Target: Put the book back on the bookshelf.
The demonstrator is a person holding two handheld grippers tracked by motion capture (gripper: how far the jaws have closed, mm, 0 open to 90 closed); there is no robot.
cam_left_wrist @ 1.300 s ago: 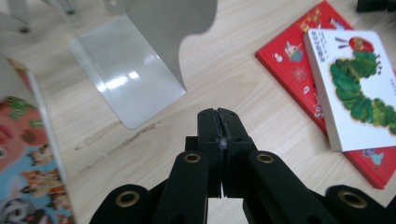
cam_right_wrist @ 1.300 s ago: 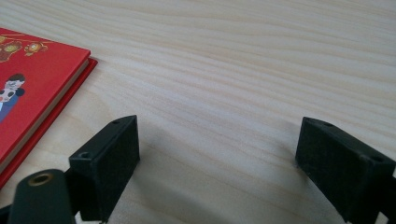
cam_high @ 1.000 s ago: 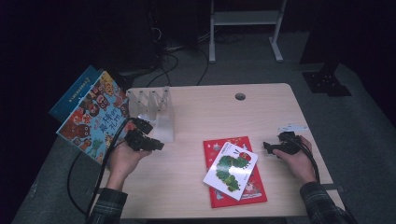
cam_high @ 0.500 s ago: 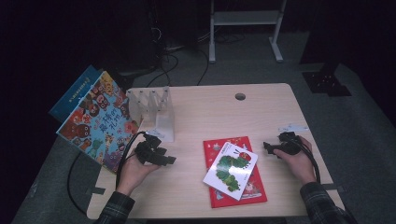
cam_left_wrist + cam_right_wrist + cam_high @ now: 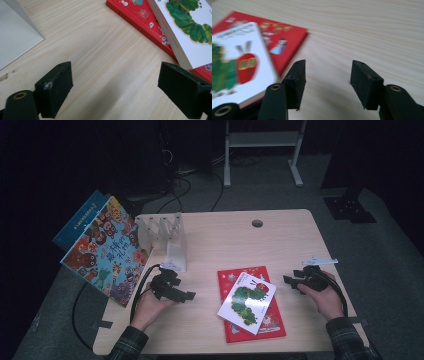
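Red and white, the two picture books are stacked near the middle of the table point(image 5: 300, 245), the caterpillar book point(image 5: 246, 299) lying askew on the red book point(image 5: 250, 330), and neither is gripped. The left gripper point(image 5: 186, 295) and right gripper point(image 5: 289, 281) flank them, jaws apart and empty. With the clear rack point(image 5: 167, 235) far left empty, shelving seems unstarted.

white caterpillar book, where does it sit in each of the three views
High view: white caterpillar book lies lower centre, tilted, on top of the red book, between the two grippers.
Left gripper view: its corner fills the upper right, beyond the right-hand jaw.
Right gripper view: blurred at the left, beside the left-hand jaw.
Shared landmark: the red book under it, seen in all three.
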